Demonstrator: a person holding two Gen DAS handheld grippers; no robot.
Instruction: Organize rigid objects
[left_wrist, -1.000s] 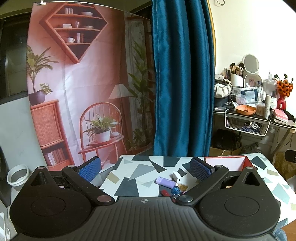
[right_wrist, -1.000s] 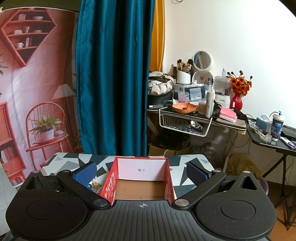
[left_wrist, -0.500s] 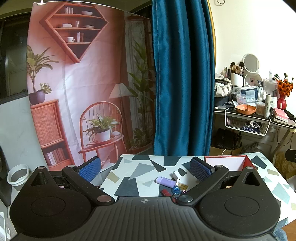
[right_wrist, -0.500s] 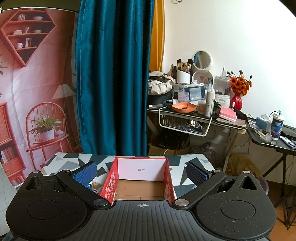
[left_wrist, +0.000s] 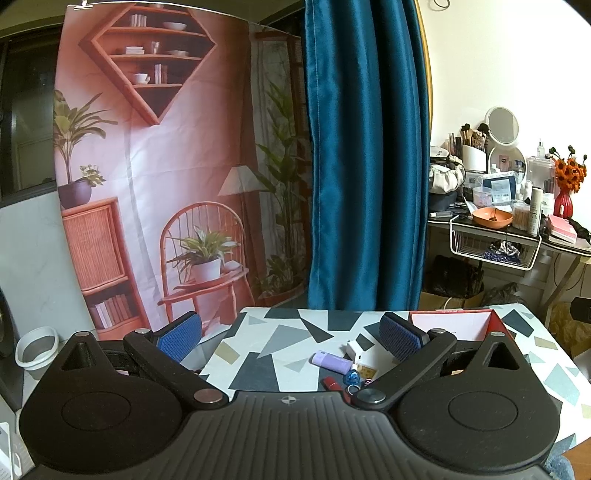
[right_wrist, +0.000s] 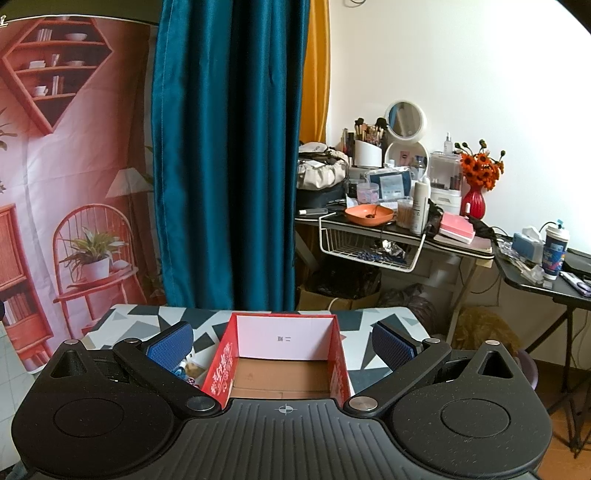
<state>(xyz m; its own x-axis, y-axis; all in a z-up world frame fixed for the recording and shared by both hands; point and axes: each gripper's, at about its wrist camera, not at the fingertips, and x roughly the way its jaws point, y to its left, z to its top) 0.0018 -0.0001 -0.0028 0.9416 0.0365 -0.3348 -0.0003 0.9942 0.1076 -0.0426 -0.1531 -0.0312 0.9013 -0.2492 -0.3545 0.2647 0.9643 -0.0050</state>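
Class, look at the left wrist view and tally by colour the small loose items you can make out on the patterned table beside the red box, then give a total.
Purple: 1, the purple case
White: 1, the white block
Red: 1, the red stick
Blue: 1, the blue trinket
Yellow: 1, the yellow tag
Total: 5 clearly visible; more may be hidden behind the gripper body.

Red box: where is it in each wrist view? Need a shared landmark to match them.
Left wrist: red box sits right of centre on the table, mostly hidden behind the right finger of the left tongs.
Right wrist: red box is bottom centre, open and empty, between the fingers of the right tongs.
Shared landmark: blue curtain.
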